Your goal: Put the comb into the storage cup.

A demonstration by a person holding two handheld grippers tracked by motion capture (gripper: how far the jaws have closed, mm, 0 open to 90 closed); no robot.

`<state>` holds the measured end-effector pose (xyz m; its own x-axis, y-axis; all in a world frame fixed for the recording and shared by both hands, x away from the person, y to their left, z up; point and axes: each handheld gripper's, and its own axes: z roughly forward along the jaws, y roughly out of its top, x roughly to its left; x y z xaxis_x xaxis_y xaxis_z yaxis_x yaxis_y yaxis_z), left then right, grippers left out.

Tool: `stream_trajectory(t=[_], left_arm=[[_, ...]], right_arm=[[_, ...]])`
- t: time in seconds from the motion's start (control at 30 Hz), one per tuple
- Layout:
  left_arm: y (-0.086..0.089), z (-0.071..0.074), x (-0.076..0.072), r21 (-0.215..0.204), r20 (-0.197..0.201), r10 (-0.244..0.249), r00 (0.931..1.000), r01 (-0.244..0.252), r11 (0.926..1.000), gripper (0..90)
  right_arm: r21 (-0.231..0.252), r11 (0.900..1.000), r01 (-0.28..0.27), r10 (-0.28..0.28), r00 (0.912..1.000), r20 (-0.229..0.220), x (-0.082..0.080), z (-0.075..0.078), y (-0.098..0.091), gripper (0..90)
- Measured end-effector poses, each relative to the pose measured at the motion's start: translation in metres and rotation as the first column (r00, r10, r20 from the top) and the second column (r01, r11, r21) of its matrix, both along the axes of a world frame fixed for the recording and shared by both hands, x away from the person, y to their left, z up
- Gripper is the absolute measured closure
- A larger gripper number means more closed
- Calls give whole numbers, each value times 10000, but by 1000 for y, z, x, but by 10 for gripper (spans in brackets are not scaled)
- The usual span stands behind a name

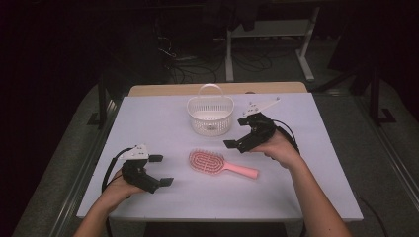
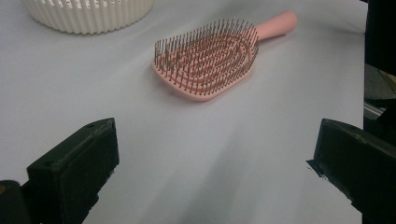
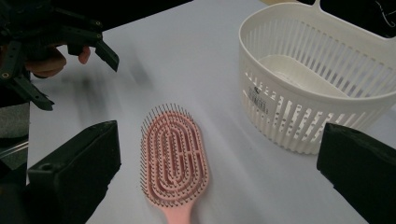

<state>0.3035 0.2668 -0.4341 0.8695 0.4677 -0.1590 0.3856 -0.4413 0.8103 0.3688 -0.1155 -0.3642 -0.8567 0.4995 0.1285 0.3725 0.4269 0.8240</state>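
Observation:
A pink paddle hairbrush (image 1: 207,162) lies bristles up in the middle of the white table (image 1: 296,187), its handle pointing right. Behind it stands an empty white slotted basket (image 1: 210,126) with a loop handle. My left gripper (image 1: 161,170) is open to the left of the brush, held low over the table, with nothing between its jaws. My right gripper (image 1: 238,132) is open above and to the right of the brush head, beside the basket. The left gripper view has the brush (image 2: 205,65) ahead of the open left gripper (image 2: 215,177). In the right gripper view the brush (image 3: 173,158) lies between the spread jaws of the right gripper (image 3: 217,182).
The basket wall (image 3: 299,116) stands close on the right of the right gripper view, and the left gripper (image 3: 70,77) shows far off in it. A wooden board (image 1: 217,89) edges the table's back. Dark floor, cables and desk legs (image 1: 230,59) lie beyond.

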Motion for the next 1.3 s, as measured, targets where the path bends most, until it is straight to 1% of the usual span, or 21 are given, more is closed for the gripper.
stream_trajectory(t=[0.23, 0.43, 0.83, 0.97, 1.1, 1.3], left_arm=[[0, 0, 0, 7, 11, -8, 10000, 8, 10000, 2], [-1, 0, 0, 16, 2, -35, 10000, 35, 10000, 2], [-1, 0, 0, 118, 40, -64, 10000, 63, 9999, 2], [-3, 0, 0, 47, 43, -79, 10000, 79, 10000, 2], [-3, 0, 1, 119, 53, -114, 9999, 113, 9999, 2], [-2, 1, 1, 50, 61, -60, 10000, 59, 10000, 2]], right_arm=[[96, 9996, -252, 253, 9997, -3, 1, 2, 8, 0], [-180, 9987, -470, 470, 9989, -4, 1, -1, 13, 0], [-765, 9949, -654, 654, 9979, -29, 0, -3, 11, 0], [-1020, 9913, -828, 818, 9965, -143, -2, -4, 12, 0], [-1284, 9866, -1003, 991, 9950, -152, -4, -5, 14, 0], [-1613, 9815, -1029, 1014, 9947, -177, -5, -8, 17, 0]])
